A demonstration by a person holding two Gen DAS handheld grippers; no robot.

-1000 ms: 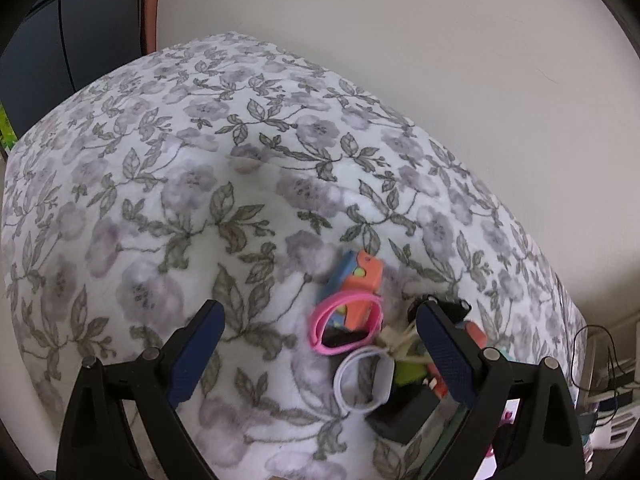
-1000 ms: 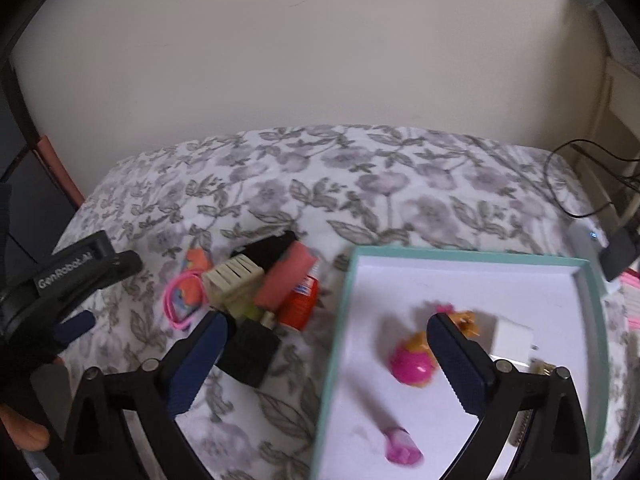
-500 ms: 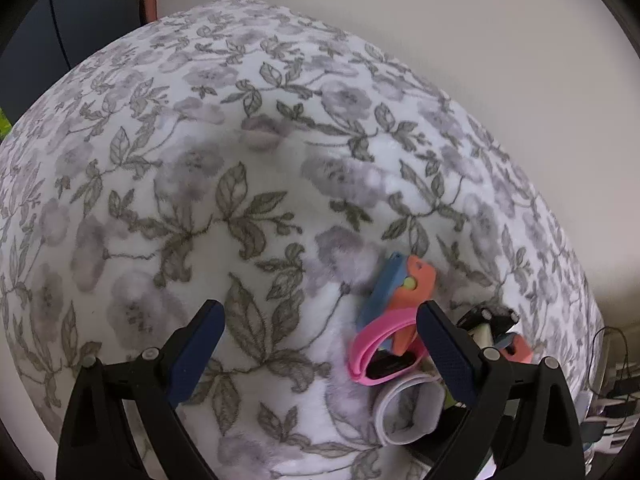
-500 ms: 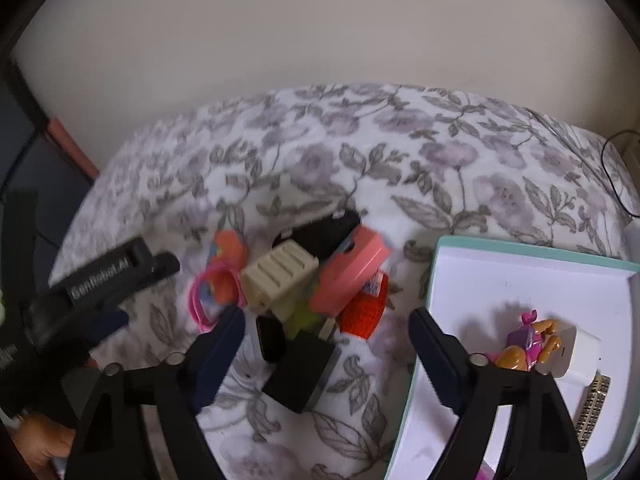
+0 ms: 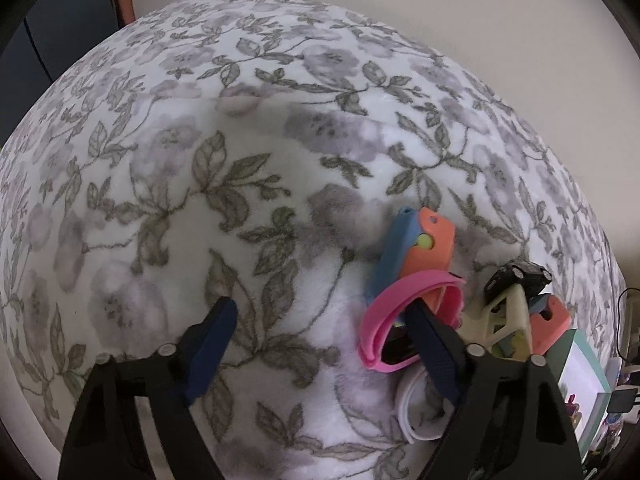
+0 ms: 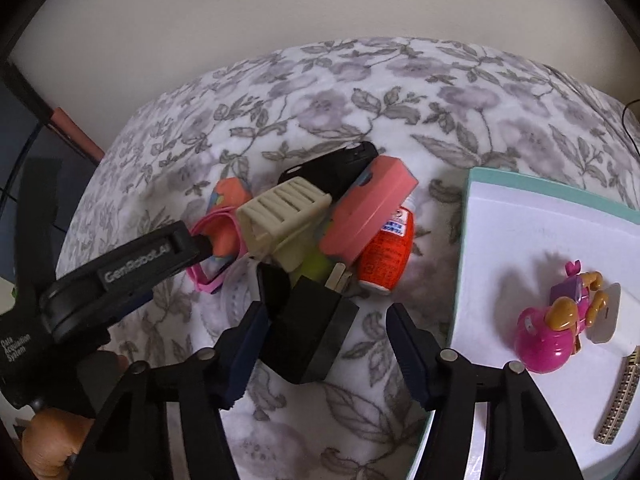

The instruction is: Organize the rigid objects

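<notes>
Floral fleece blanket (image 6: 400,92) carrying cluttered rigid objects. Right hand-held gripper (image 6: 326,338), jaws just closing but apart, straddles the black plastic block (image 6: 316,332), presumably destined for the teal-rimmed white tray (image 6: 520,216); left hand-held gripper (image 5: 320,340) open beside the pink silicone band (image 5: 404,300).

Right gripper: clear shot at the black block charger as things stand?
Probably yes. The right gripper, fingers just closing, already straddles the black block charger; the left finger looks at its side, the right one apart. Nothing lies on top.
</notes>
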